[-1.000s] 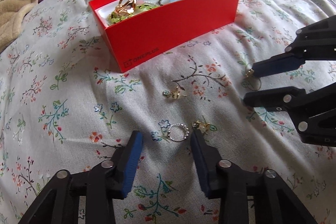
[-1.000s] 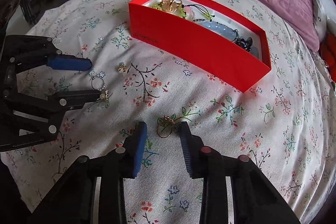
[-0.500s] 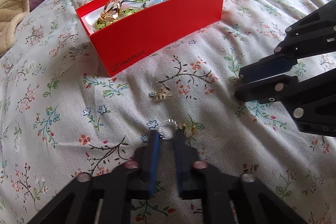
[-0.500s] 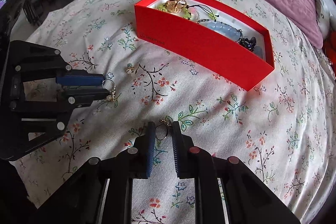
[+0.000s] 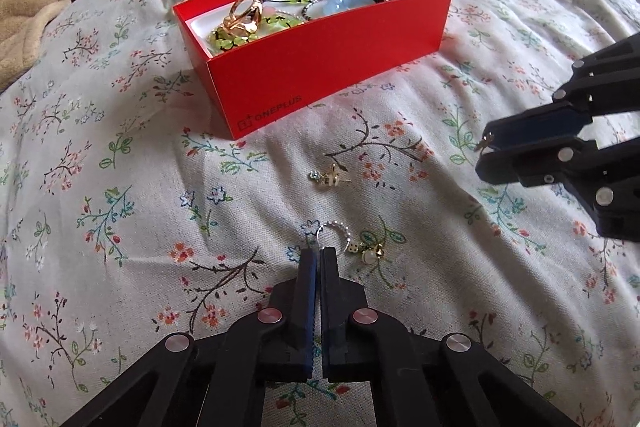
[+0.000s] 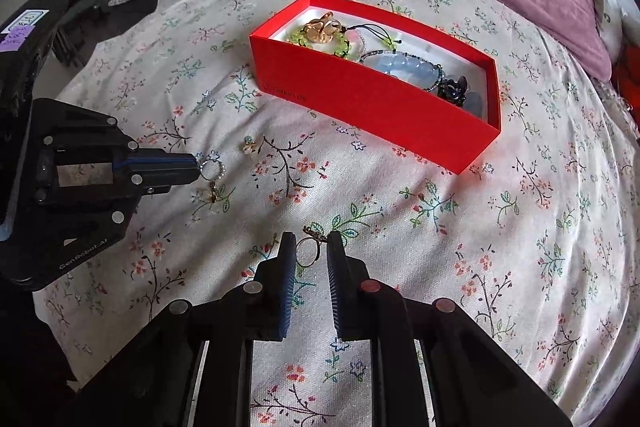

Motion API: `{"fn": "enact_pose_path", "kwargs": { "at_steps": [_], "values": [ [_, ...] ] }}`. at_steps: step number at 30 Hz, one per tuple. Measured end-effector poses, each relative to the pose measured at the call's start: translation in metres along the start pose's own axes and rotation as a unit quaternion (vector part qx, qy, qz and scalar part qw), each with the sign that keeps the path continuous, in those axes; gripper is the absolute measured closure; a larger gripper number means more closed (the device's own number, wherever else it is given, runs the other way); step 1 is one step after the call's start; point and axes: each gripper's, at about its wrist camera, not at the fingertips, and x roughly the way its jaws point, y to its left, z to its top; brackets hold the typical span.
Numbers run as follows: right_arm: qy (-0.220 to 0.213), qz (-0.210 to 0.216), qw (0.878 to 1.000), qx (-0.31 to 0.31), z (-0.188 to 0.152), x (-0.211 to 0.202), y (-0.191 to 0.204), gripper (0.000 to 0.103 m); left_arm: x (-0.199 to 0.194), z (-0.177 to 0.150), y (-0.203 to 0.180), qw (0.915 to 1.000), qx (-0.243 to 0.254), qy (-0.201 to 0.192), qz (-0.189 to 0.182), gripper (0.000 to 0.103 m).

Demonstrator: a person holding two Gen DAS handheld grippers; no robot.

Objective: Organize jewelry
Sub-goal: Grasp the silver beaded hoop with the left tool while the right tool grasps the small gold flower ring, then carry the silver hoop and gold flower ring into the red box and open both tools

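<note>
Jewelry: 3 loose pieces on the floral bedspread [image 5: 120, 211], the rest already in the red box [image 6: 372, 99].
Left gripper [image 5: 319, 255]: your jaws are pressed together on the edge of the beaded silver hoop [image 5: 335, 231], whose gold charm [image 5: 370, 253] trails on the cloth just beside the tips.
Right gripper [image 6: 308, 247]: your fingers stand slightly apart with the thin gold ring [image 6: 307, 251] between them (whether both pads actually touch it, you cannot tell from either view).
Small gold earring [image 5: 332, 178]: lying alone on the cloth, between the box and your left gripper.
Box contents: gold ring, green beads, pale blue bracelet, dark piece at the far end.
</note>
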Motion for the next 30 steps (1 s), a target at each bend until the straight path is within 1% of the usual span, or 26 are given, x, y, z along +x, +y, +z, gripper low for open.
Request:
{"fn": "enact_pose_path", "kwargs": {
  "at_steps": [1, 4, 6, 13, 18, 21, 24, 30],
  "values": [
    [0.001, 0.000, 1.000, 0.002, 0.000, 0.000, -0.001, 0.086, 0.002, -0.001, -0.001, 1.0000, 0.007, 0.007, -0.001, 0.096],
    [0.006, 0.001, 1.000, 0.006, -0.002, 0.002, -0.003, 0.086, 0.003, -0.007, -0.007, 0.9992, 0.040, -0.001, 0.010, 0.091],
    [0.011, 0.002, 1.000, 0.009, -0.002, 0.004, -0.004, 0.086, 0.004, -0.007, -0.010, 0.9984, 0.053, -0.006, 0.016, 0.090],
    [0.016, 0.002, 1.000, 0.017, -0.003, 0.007, -0.006, 0.086, 0.010, -0.001, -0.010, 0.9984, 0.053, -0.020, 0.006, 0.085],
    [0.020, 0.002, 1.000, 0.018, -0.003, 0.010, -0.006, 0.086, 0.012, 0.001, -0.011, 0.9982, 0.055, -0.026, 0.000, 0.085],
    [0.020, 0.002, 1.000, 0.017, -0.002, 0.010, -0.006, 0.086, 0.012, 0.003, -0.010, 0.9983, 0.053, -0.022, -0.003, 0.087],
    [0.013, 0.001, 1.000, 0.018, -0.001, 0.006, -0.007, 0.086, 0.011, 0.004, -0.007, 0.9987, 0.046, -0.018, -0.010, 0.090],
    [-0.003, 0.004, 1.000, 0.029, 0.002, -0.006, -0.014, 0.086, 0.006, 0.003, -0.004, 0.9995, 0.027, -0.010, -0.010, 0.090]
  ]
}}
